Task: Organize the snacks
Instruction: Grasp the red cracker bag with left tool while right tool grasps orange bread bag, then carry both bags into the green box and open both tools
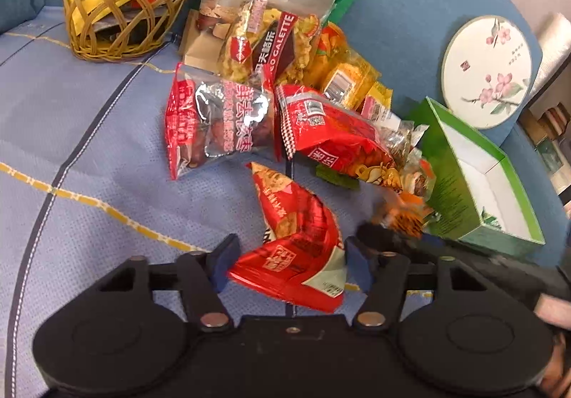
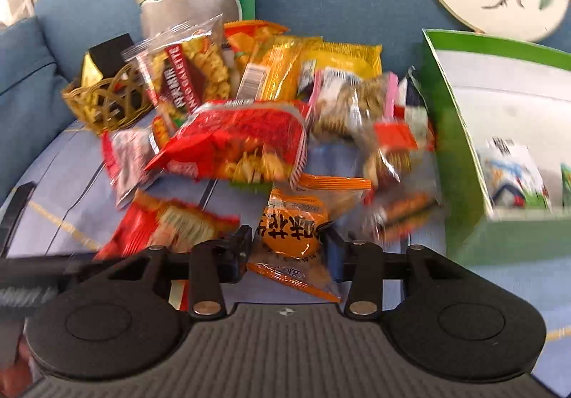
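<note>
Right wrist view: right hand-held gripper (image 2: pixel 287 250) closes around an orange packet (image 2: pixel 298 237).
Next, it likely goes right, into the green box (image 2: pixel 460 148).

- The red packet (image 1: pixel 296 255) nearest the left gripper (image 1: pixel 289 266) is glossy, crinkled foil-like plastic.
- The orange packet (image 2: pixel 296 237) between the right gripper's (image 2: pixel 289 251) fingers is shiny plastic film.
- Both grippers look like matt black plastic with small bright metal pins.
- The basket (image 1: pixel 117 23) at far left is woven from smooth tan cane.
- The green box (image 1: pixel 474 184) to the right looks like printed cardboard, plain white inside.
- The blue cushion (image 1: pixel 89 148) under everything is matt woven cloth.
</note>
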{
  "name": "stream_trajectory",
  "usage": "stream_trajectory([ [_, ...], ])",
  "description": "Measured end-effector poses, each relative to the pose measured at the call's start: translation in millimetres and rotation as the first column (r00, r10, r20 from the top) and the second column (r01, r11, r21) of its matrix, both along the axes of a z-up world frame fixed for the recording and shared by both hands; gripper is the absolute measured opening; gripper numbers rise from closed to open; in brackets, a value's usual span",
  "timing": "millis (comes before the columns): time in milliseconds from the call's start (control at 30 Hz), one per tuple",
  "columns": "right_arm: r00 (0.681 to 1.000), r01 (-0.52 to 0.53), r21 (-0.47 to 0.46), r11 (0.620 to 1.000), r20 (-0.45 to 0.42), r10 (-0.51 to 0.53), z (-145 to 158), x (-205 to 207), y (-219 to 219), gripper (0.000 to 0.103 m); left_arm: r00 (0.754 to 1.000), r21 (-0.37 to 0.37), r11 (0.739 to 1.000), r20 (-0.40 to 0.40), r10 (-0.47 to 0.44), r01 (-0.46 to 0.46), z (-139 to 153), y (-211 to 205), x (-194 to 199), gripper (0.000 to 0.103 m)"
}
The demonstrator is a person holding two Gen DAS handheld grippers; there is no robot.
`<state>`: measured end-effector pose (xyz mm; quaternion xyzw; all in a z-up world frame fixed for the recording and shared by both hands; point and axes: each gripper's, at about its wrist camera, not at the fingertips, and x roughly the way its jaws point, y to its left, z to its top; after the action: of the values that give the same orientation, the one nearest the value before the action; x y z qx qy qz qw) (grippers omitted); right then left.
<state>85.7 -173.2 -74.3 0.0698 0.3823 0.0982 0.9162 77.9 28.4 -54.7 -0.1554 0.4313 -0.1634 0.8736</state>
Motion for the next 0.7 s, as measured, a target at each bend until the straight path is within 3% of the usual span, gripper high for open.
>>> stream_trajectory([
  [67,1.000,-0.013,-0.009,1.000,-0.010,0.012,2,-12,-2,0.072,1.000,-0.005,1.000,-0.015,0.002,-0.002,2,0,-2,0.074],
  [100,1.000,-0.023,-0.013,1.000,-0.015,0.023,5,-19,-3,0.072,1.000,-0.016,1.000,-0.018,-0.006,0.006,6,1,-4,0.059],
  [167,0.999,-0.039,-0.014,0.999,-0.011,0.038,8,-30,-3,0.072,0.999,-0.028,0.999,0.002,-0.033,0.033,16,-1,-10,0.053],
  [267,0.999,-0.033,0.006,0.999,0.006,0.033,19,-47,-14,0.072,0.996,-0.029,0.997,0.033,-0.077,0.078,31,-8,-17,0.015],
  [433,0.998,0.005,0.021,1.000,0.064,-0.006,43,-58,-31,0.072,0.992,0.002,0.994,0.069,-0.106,0.107,43,-20,-19,0.013],
  [467,0.997,0.015,0.026,1.000,0.078,-0.017,48,-60,-35,0.072,0.992,0.013,0.996,0.079,-0.094,0.093,44,-20,-21,0.015],
  [500,0.996,0.029,0.032,0.999,0.086,-0.031,51,-61,-40,0.072,0.992,0.022,0.997,0.096,-0.079,0.077,45,-18,-24,0.031],
  [533,0.995,0.039,0.038,0.998,0.094,-0.043,54,-64,-45,0.072,0.992,0.037,0.998,0.117,-0.054,0.050,44,-15,-27,0.054],
  [567,0.993,0.046,0.040,0.998,0.103,-0.050,57,-67,-49,0.072,0.991,0.056,0.998,0.132,-0.032,0.025,43,-13,-30,0.103],
  [633,0.992,0.056,0.039,0.998,0.110,-0.060,58,-74,-55,0.072,0.991,0.090,0.995,0.136,0.019,-0.031,36,-8,-33,0.103],
  [700,0.992,0.070,0.044,0.997,0.106,-0.074,56,-77,-60,0.072,0.994,0.093,0.995,0.108,0.016,-0.026,30,-8,-32,0.103],
])
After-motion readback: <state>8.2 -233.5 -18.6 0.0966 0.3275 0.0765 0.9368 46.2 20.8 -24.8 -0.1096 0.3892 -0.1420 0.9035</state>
